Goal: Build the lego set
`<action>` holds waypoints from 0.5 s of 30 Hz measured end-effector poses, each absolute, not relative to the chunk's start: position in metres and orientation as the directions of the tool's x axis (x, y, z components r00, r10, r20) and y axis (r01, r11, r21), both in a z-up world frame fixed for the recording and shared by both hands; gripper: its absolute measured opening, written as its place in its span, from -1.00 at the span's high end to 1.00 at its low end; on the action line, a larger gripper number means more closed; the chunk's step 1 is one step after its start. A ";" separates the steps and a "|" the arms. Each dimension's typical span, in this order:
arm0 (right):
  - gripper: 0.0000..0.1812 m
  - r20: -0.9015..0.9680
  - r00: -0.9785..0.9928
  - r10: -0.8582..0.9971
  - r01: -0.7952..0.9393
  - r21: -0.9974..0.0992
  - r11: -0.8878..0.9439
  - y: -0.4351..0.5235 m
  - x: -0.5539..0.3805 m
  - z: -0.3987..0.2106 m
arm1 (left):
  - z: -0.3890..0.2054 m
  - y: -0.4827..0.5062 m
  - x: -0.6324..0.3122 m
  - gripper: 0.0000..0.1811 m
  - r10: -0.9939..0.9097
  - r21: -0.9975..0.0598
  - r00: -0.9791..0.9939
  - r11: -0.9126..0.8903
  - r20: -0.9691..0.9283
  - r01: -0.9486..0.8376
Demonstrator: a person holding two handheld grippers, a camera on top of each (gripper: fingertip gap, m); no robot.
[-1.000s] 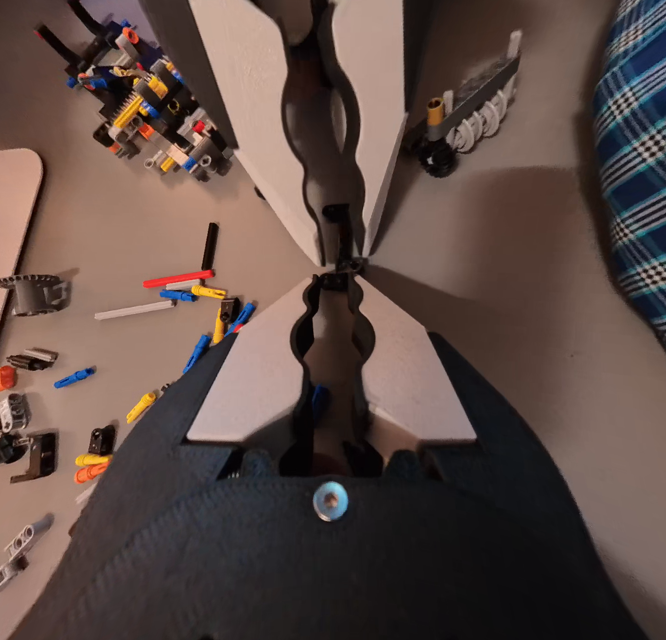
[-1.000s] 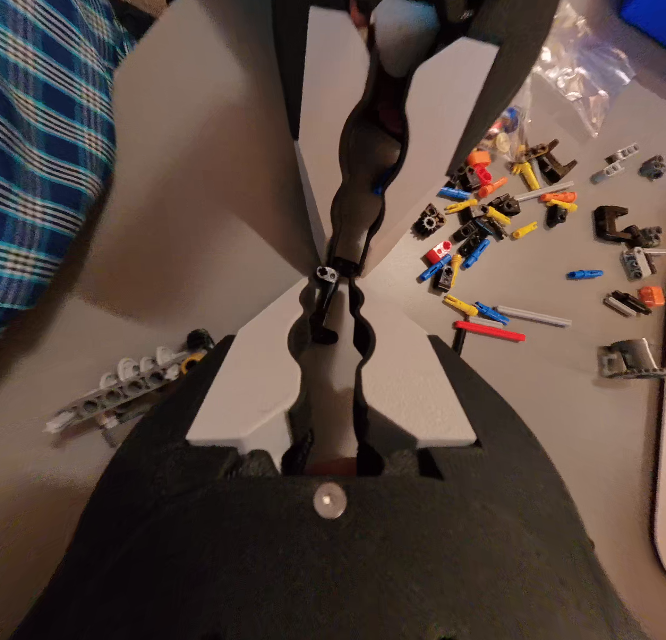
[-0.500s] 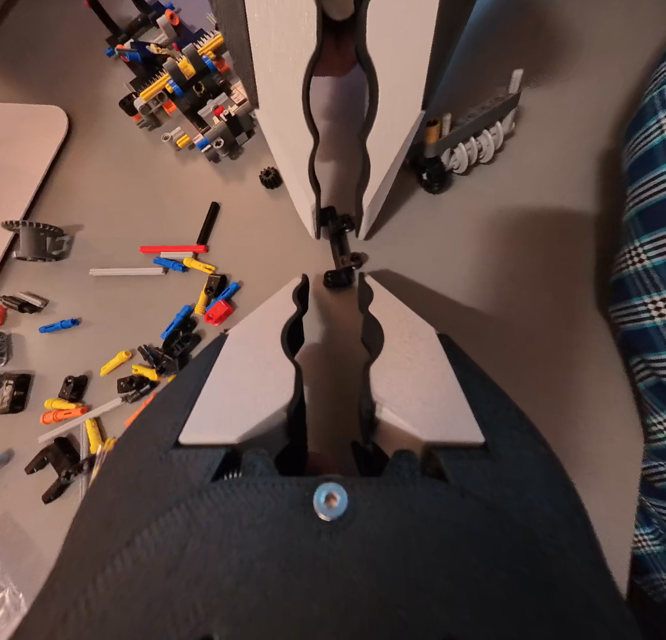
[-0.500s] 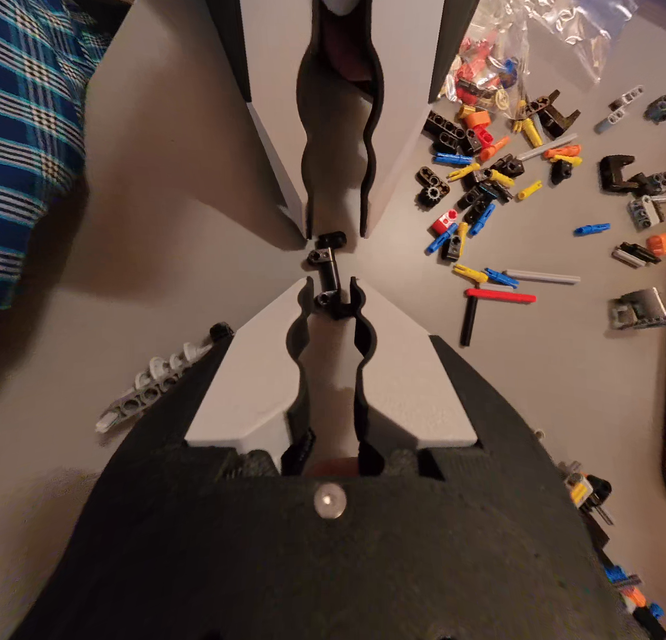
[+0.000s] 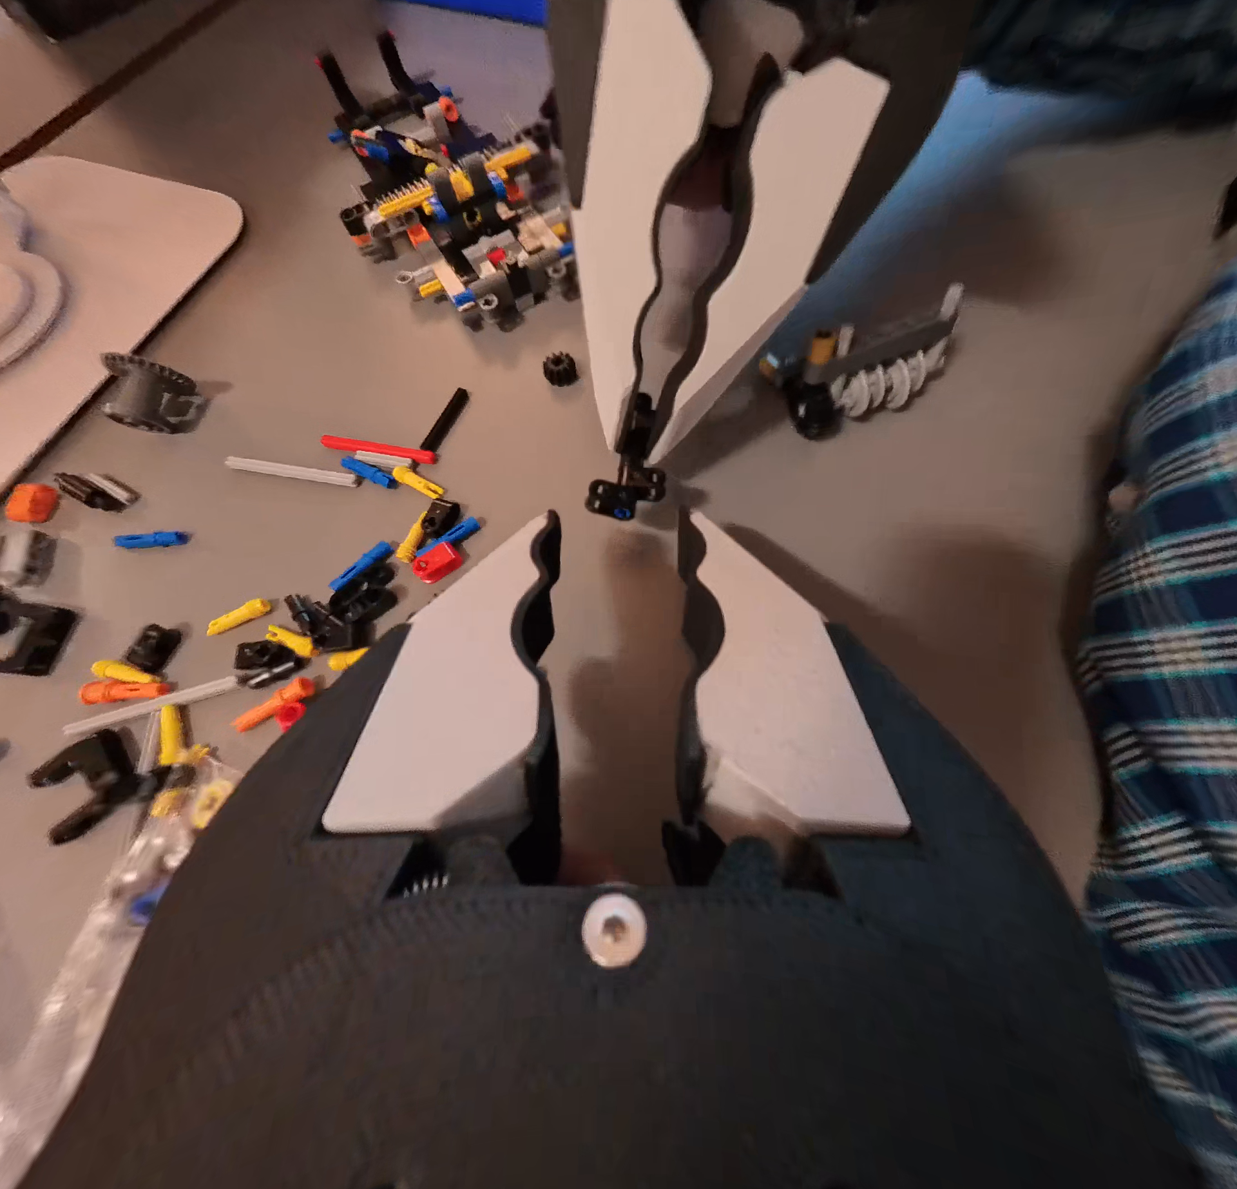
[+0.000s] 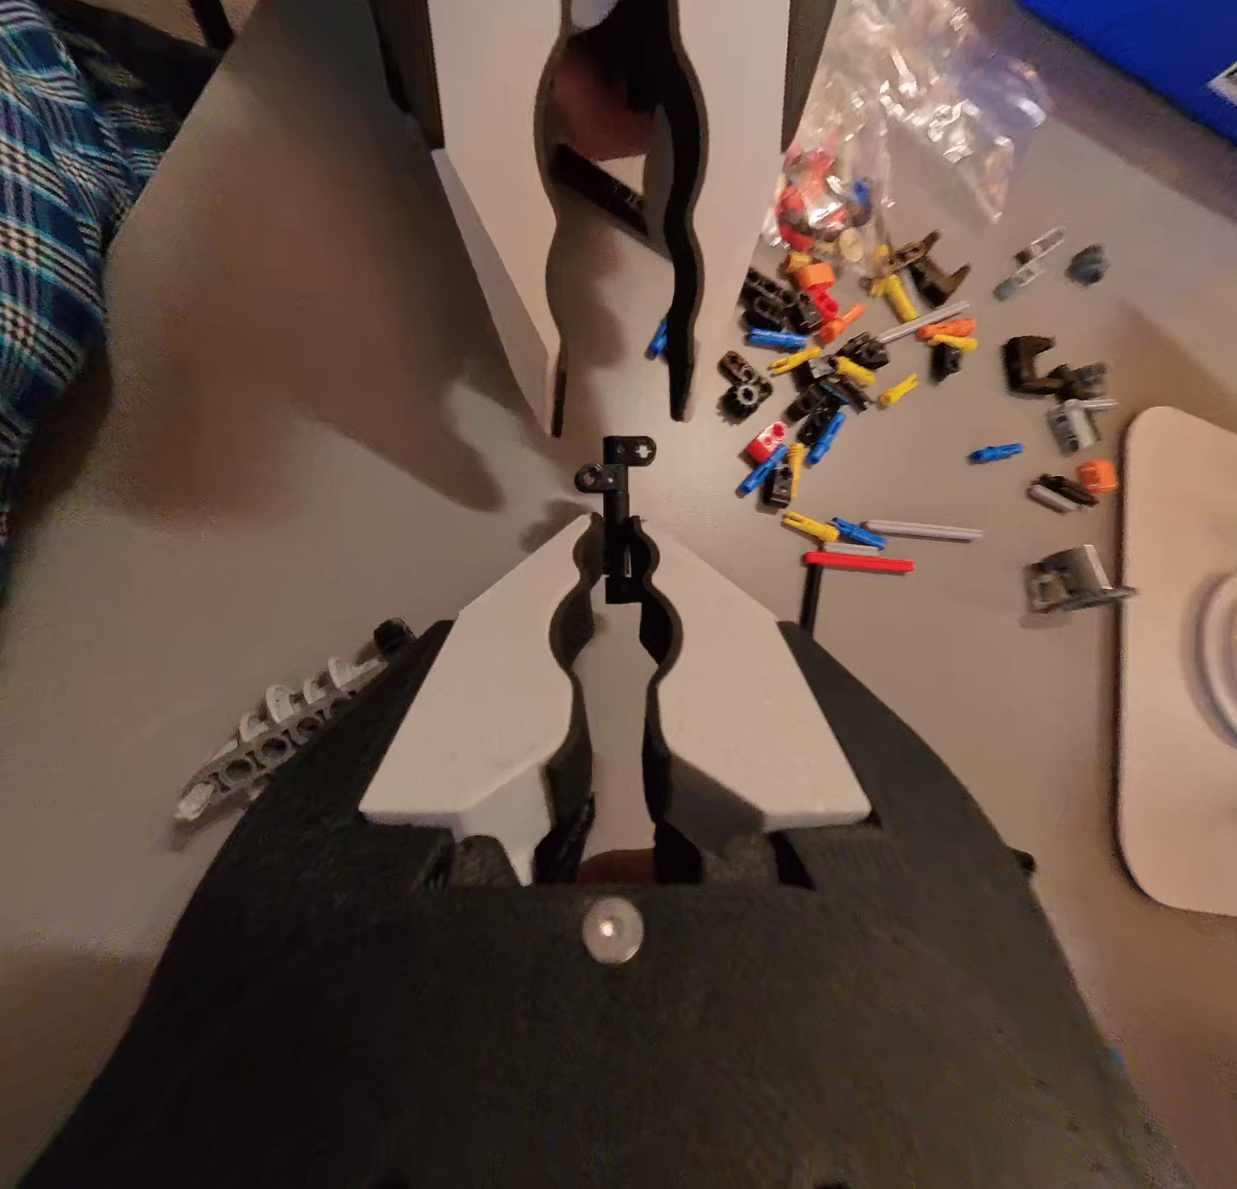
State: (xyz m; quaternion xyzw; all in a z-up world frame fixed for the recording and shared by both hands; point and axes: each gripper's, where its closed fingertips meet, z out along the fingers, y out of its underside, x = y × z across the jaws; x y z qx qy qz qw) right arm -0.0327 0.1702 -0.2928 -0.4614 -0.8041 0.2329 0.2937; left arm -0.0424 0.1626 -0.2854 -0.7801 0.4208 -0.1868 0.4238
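Two tongs facing: right gripper (image 6: 614, 527) clamped on small black axle-and-connector assembly (image 6: 617, 487); left gripper (image 5: 616, 521) spread, empty. Sub-assembly step, probably; next needs another connector from loose coloured pins (image 5: 375, 554).

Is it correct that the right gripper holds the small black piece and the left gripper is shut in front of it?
Not quite. The left gripper is open, its fingers apart, as the left wrist view shows. The rest is right: the right gripper holds the small black piece.
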 end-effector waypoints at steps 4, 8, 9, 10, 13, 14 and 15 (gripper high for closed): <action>0.95 0.392 -0.364 0.845 0.561 -0.632 0.535 0.174 -0.033 -0.270 | -0.264 0.166 -0.035 0.62 -0.781 -0.874 0.599 -0.405 0.178 -0.268; 0.95 0.525 -0.348 0.777 0.523 -0.579 0.625 0.171 -0.034 -0.253 | -0.248 0.165 -0.028 0.66 -0.765 -0.877 0.552 -0.465 0.330 -0.120; 0.95 0.549 -0.347 0.760 0.511 -0.569 0.644 0.169 -0.035 -0.250 | -0.245 0.166 -0.028 0.68 -0.761 -0.875 0.545 -0.474 0.353 -0.095; 0.95 0.578 -0.338 0.743 0.493 -0.564 0.663 0.167 -0.036 -0.246 | -0.242 0.166 -0.027 0.73 -0.760 -0.875 0.531 -0.480 0.374 -0.071; 0.95 0.629 -0.325 0.707 0.477 -0.536 0.696 0.164 -0.037 -0.239 | -0.233 0.165 -0.022 0.86 -0.769 -0.876 0.491 -0.482 0.410 -0.024; 0.95 0.649 -0.319 0.691 0.478 -0.519 0.709 0.165 -0.037 -0.237 | -0.231 0.165 -0.021 0.89 -0.771 -0.878 0.485 -0.479 0.413 -0.013; 0.96 0.657 -0.319 0.684 0.481 -0.509 0.714 0.165 -0.036 -0.237 | -0.230 0.165 -0.021 0.89 -0.771 -0.878 0.484 -0.478 0.414 -0.011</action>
